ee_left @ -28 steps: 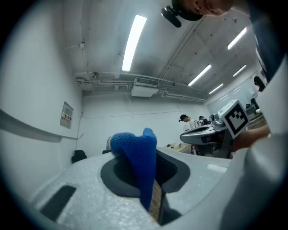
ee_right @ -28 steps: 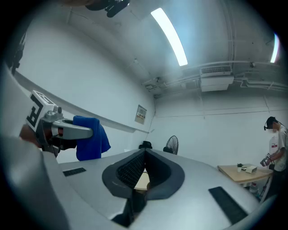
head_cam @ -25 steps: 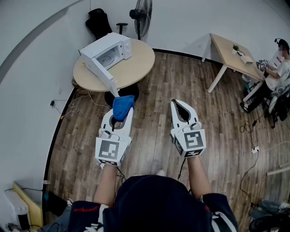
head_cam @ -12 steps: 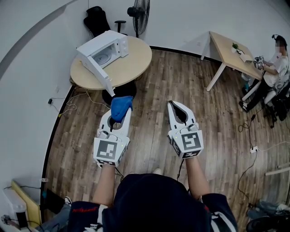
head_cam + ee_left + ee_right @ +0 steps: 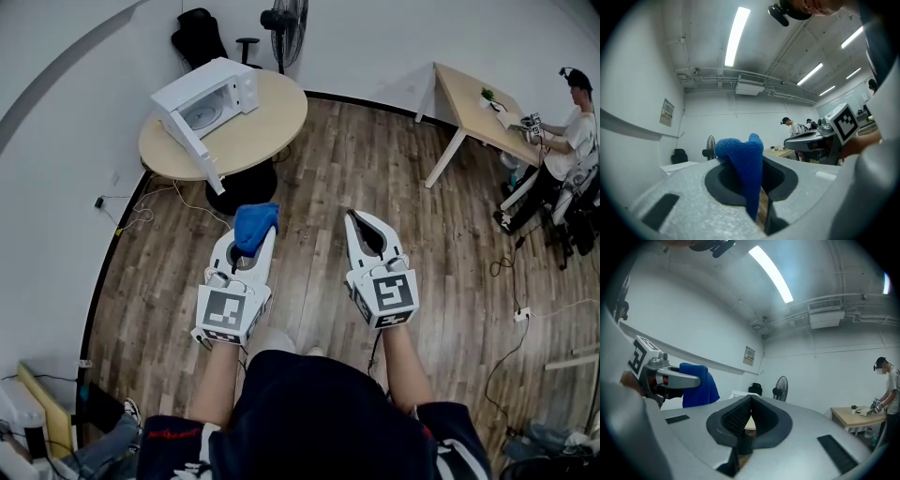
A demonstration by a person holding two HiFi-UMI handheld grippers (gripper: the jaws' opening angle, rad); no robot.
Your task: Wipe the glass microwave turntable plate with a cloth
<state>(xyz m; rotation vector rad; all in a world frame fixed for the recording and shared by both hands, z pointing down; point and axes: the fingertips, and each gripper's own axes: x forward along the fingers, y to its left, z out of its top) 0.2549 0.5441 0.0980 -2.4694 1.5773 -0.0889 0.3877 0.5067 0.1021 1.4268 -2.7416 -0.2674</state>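
My left gripper (image 5: 255, 230) is shut on a blue cloth (image 5: 254, 226), which bulges over its tips and hangs down between the jaws in the left gripper view, cloth (image 5: 743, 166). My right gripper (image 5: 356, 217) is shut with nothing in it; its ridged pads meet at the tip (image 5: 750, 399). Both point level, over the wooden floor. Ahead to the left stands a white microwave (image 5: 203, 97) with its door (image 5: 188, 142) swung open, on a round wooden table (image 5: 253, 131). The glass turntable plate (image 5: 205, 113) shows faintly inside the microwave, well away from both grippers.
A black standing fan (image 5: 283, 21) and a black chair (image 5: 198, 37) stand behind the round table. Cables (image 5: 141, 211) trail on the floor at the left wall. At the far right a person (image 5: 567, 141) sits by a rectangular wooden desk (image 5: 478, 103).
The round table and microwave have drifted up and left in the head view. Both grippers sit slightly lower in the picture, and the blue cloth stays clamped in the left one.
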